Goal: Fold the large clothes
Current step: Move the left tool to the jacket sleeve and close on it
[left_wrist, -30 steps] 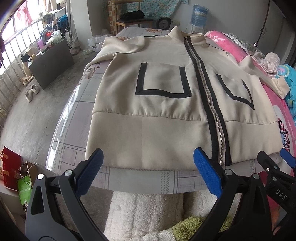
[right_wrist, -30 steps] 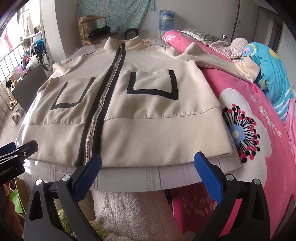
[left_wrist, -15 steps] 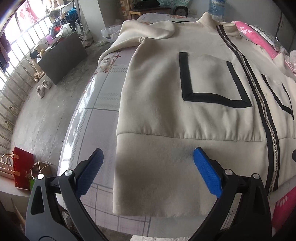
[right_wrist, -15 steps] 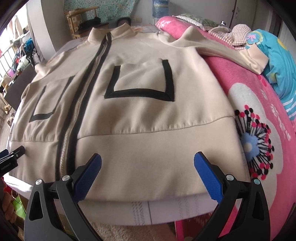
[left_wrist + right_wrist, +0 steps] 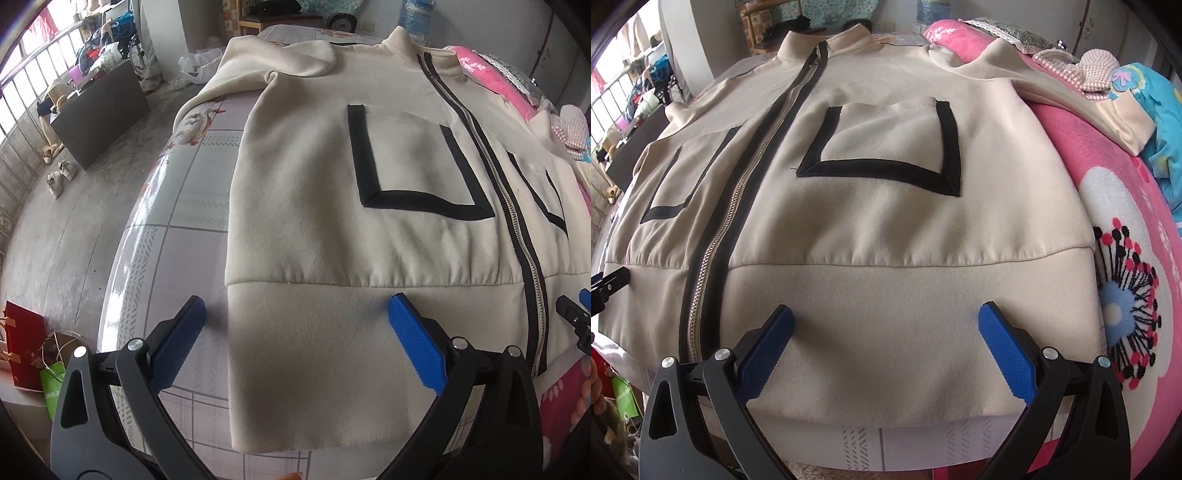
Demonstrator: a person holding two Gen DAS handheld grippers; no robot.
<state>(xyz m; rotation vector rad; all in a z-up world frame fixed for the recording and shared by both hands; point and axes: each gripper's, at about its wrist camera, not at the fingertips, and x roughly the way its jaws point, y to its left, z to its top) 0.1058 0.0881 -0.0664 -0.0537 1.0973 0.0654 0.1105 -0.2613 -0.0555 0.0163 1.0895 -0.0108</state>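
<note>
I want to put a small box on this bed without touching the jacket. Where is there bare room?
Bare room: the checked sheet along the jacket's side, out to the bed edge, under the left tool. A thin sheet strip lies below the hem. Crowded: the pink blanket side, with a sleeve and piled clothes.

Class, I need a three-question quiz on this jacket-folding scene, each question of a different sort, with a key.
1. True or false: the cream jacket is zipped shut.
2. Which part of the jacket does the left gripper straddle? A) collar B) hem corner C) sleeve cuff
3. Fill in: the right gripper, jaws open, sits over the jacket's ____ band.

Key: 1 true; 2 B; 3 hem.
</note>
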